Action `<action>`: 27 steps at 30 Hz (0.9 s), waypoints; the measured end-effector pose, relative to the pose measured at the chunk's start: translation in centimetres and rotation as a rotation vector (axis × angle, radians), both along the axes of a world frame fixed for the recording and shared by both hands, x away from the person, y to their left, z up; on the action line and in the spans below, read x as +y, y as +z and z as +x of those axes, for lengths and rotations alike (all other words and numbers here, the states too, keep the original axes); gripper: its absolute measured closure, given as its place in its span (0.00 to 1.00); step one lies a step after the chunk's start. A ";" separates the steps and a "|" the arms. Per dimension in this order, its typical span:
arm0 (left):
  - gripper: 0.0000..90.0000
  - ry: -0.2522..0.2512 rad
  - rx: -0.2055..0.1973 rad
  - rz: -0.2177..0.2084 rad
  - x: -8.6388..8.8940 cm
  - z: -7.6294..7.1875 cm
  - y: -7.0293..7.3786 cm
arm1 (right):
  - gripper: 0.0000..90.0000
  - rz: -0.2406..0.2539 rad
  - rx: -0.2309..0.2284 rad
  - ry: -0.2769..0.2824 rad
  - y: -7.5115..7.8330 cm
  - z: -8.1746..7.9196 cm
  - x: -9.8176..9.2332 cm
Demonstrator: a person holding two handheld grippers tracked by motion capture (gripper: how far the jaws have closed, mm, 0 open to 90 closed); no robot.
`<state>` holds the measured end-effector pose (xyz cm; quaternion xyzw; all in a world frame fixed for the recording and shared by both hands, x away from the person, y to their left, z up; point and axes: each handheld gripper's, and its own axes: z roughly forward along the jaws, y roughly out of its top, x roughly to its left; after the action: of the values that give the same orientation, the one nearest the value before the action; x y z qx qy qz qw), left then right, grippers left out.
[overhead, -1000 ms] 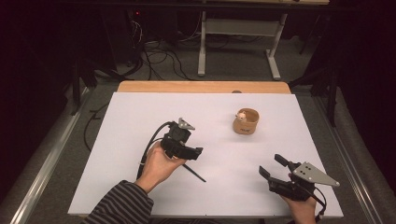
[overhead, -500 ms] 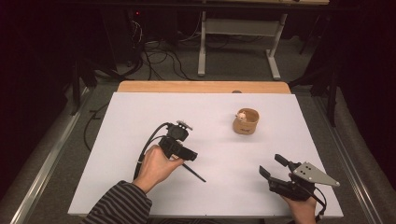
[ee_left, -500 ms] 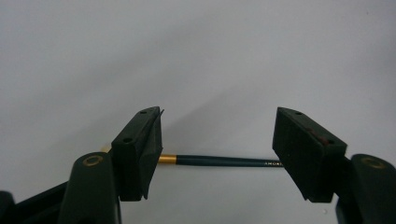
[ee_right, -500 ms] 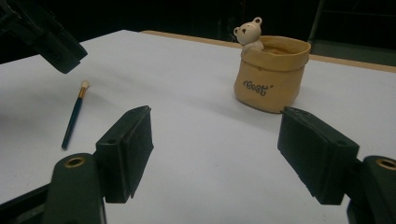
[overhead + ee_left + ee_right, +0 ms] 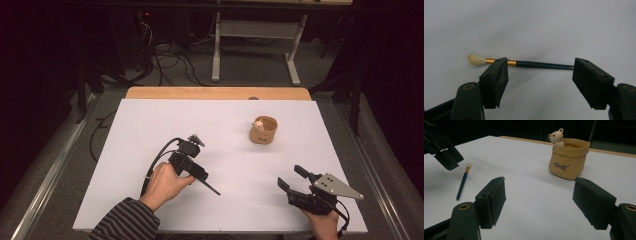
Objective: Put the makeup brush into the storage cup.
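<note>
left gripper [image 5: 540, 72] jaws just opened wide, brush [image 5: 534, 64] flat on the table [image 5: 150, 130] below, untouched. right gripper [image 5: 539, 195] jaws wide, empty, facing the bear pot [image 5: 569, 160]

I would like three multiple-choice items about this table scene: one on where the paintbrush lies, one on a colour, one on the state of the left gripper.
1. Where does the paintbrush lie?
A. inside the pot
B. flat on the white table
C. on the floor

2. What colour is the brush's handle?
A. red
B. white
C. dark blue-green

3. How do the jaws of the left gripper stand?
A. open, above the brush
B. shut on the brush
C. shut on the pot

Key: 1 B, the brush rests on the table, apart from the bear pot. 2 C, the handle is dark behind a gold ferrule. 3 A, the jaws stand wide apart and free of the brush.
</note>
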<state>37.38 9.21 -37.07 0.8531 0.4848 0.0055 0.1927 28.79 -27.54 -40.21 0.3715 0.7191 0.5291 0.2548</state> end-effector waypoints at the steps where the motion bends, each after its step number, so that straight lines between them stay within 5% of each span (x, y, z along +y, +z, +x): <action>1: 0.33 -0.004 0.007 0.001 0.1 0.0 0.0 | 0.31 -0.001 0.000 0.000 0.0 0.0 0.0; 27: 0.27 0.068 0.122 0.034 0.1 0.8 -1.9 | 0.31 -0.004 0.001 -0.006 0.0 0.0 0.0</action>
<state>38.16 9.29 -38.96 0.8382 0.5240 -0.0317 0.1478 28.84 -27.56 -40.24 0.3735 0.7191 0.5268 0.2567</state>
